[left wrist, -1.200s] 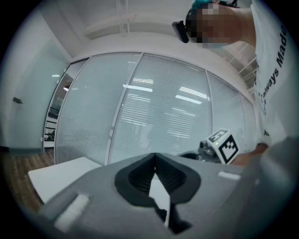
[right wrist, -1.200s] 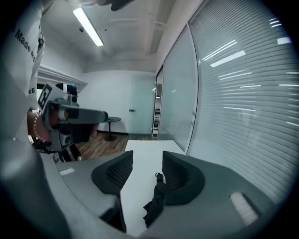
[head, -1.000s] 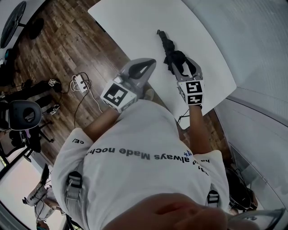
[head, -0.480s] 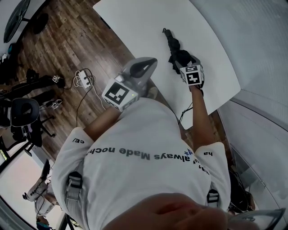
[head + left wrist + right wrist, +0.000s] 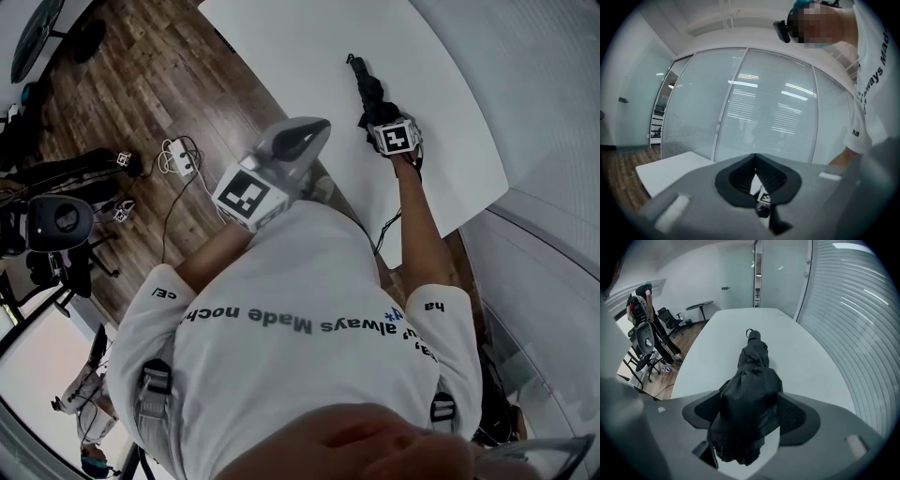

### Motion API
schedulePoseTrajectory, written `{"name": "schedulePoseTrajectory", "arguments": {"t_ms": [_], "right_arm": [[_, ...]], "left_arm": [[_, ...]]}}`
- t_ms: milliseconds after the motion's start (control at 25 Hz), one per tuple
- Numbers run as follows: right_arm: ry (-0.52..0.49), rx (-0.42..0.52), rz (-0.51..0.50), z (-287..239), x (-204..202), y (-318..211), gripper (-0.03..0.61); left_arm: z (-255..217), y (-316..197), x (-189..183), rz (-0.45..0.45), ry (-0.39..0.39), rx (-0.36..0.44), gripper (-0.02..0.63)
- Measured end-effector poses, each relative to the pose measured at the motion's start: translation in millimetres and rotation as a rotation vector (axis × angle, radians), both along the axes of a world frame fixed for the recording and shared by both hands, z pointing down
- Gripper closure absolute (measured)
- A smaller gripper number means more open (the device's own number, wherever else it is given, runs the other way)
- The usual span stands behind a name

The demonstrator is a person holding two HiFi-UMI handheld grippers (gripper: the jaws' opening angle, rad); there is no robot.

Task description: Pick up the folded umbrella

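Observation:
A black folded umbrella [image 5: 365, 88] lies on the white table [image 5: 300, 56], its strap end pointing away from me. My right gripper [image 5: 377, 120] points steeply down over the umbrella's near end. In the right gripper view the bunched black cloth of the umbrella [image 5: 752, 394] fills the gap between the dark pads [image 5: 799, 416]. The right gripper [image 5: 749, 413] has its jaws opening, and they do not clamp the cloth. My left gripper [image 5: 305, 131] hangs in the air beside the table's near edge, pointing about level. The left gripper [image 5: 755, 157] is shut with nothing in it.
The table's left edge [image 5: 272, 103] borders a wooden floor with a white power strip and cables [image 5: 178, 157]. An office chair [image 5: 61, 220] stands further left. A glass partition with blinds [image 5: 548, 112] runs along the right, close to the table.
My right gripper has dropped and moved away from me onto the umbrella's near end, tipping more steeply down. The left gripper has stayed where it was.

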State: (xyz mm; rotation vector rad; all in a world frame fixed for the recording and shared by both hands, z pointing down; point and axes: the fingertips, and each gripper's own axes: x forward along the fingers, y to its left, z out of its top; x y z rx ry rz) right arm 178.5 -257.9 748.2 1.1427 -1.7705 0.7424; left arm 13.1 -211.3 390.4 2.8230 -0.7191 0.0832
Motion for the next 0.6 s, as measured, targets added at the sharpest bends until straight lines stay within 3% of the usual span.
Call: {"name": "schedulePoseTrajectory", "arguments": {"t_ms": [120, 280, 440, 600], "right_arm": [[0.002, -0.033, -0.01, 16.1, -2.0, -3.8, 0.195], [-0.022, -0.168, 0.02, 32.0, -7.2, 8.8, 0.192], [0.023, -0.14, 0.006, 42.8, -3.4, -8.1, 0.187], [0.068, -0.194, 0.018, 48.0, 3.5, -5.6, 0.186]], "left_arm": [[2.7, -3.6, -0.7, -0.006, -0.001, -0.01, 0.614], [4.6, -9.0, -0.7, -0.013, -0.002, -0.016, 0.614], [8.1, -12.8, -5.5, -0.025, -0.017, -0.028, 0.614], [8.8, -17.0, -10.7, -0.036, -0.023, -0.028, 0.614]]}}
